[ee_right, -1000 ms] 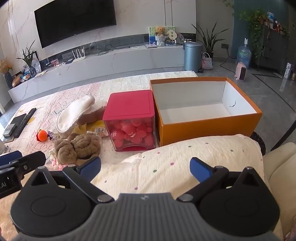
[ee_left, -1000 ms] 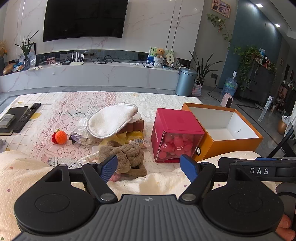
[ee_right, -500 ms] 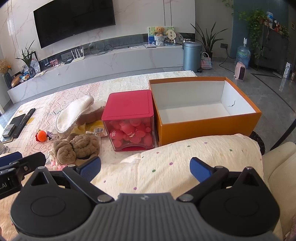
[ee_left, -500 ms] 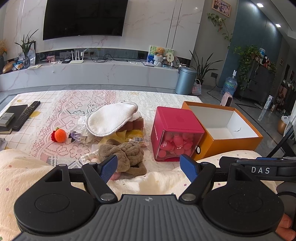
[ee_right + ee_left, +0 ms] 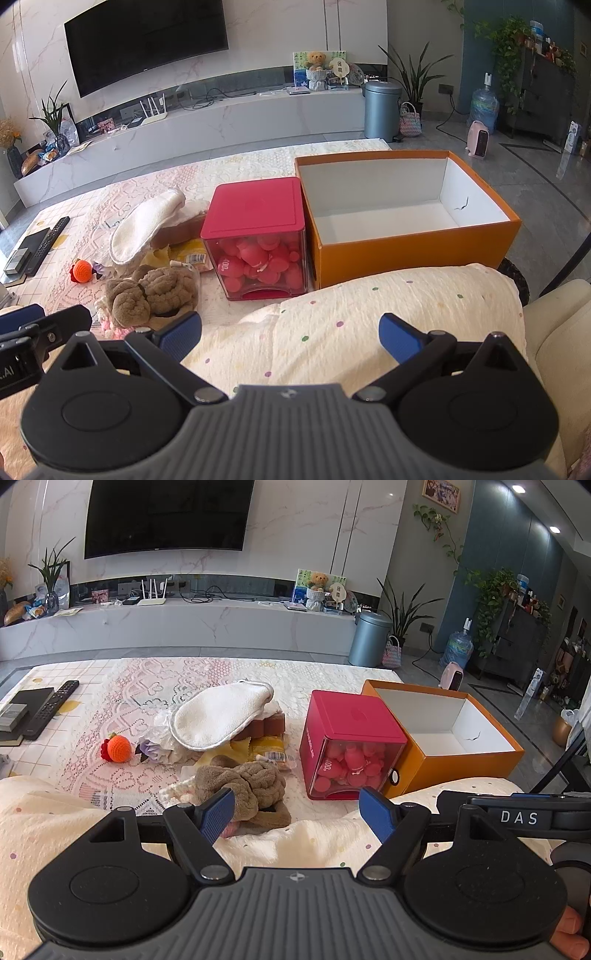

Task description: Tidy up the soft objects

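Observation:
A heap of soft things lies on the lace tablecloth point(image 5: 122, 701): a brown fluffy cloth point(image 5: 245, 784) point(image 5: 155, 293), a white padded mitt point(image 5: 218, 714) point(image 5: 142, 227) on a brown sponge, and an orange knitted ball point(image 5: 119, 748) point(image 5: 82, 270). To their right stand a red-lidded clear box of pink balls point(image 5: 347, 744) point(image 5: 258, 236) and an orange cardboard box point(image 5: 465, 758) point(image 5: 413, 247), white inside and holding nothing. My left gripper point(image 5: 297, 814) hangs open just short of the brown cloth. My right gripper point(image 5: 290, 332) is open over a dotted cream cushion point(image 5: 369, 314).
A remote control point(image 5: 50, 707) and a dark book lie at the table's far left. A yellow packet point(image 5: 267, 747) sits under the heap. A white TV bench point(image 5: 184, 627), a bin point(image 5: 369, 638) and floor plants stand beyond the table.
Both views have crept slightly forward and down toward the table. Both grippers stay open and no object has moved.

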Tool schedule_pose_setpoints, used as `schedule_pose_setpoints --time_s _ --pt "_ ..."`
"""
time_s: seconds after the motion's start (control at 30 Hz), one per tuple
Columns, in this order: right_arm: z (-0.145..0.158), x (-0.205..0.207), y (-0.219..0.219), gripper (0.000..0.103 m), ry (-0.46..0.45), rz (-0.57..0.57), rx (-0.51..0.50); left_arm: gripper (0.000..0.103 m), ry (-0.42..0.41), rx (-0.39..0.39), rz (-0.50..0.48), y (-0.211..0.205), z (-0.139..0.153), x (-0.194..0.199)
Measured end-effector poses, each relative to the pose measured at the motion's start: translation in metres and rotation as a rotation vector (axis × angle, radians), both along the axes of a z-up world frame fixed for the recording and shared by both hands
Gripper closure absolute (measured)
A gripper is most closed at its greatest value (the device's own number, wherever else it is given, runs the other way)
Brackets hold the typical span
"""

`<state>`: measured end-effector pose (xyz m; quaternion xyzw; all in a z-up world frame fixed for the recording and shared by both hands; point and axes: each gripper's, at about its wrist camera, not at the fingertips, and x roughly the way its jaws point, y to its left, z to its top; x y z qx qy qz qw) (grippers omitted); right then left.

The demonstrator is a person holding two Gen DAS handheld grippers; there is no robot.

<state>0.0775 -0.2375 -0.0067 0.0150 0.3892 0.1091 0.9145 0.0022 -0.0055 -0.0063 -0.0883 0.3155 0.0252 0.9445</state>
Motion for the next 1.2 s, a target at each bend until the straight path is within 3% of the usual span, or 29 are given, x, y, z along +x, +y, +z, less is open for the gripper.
schedule_pose_setpoints --time_s 1.2 --pt "-0.0016 0.0005 0.0003 0.003 0.006 -0.003 0.0 0.013 0.009 -0.005 -0.002 -0.0057 -0.0057 -0.0003"
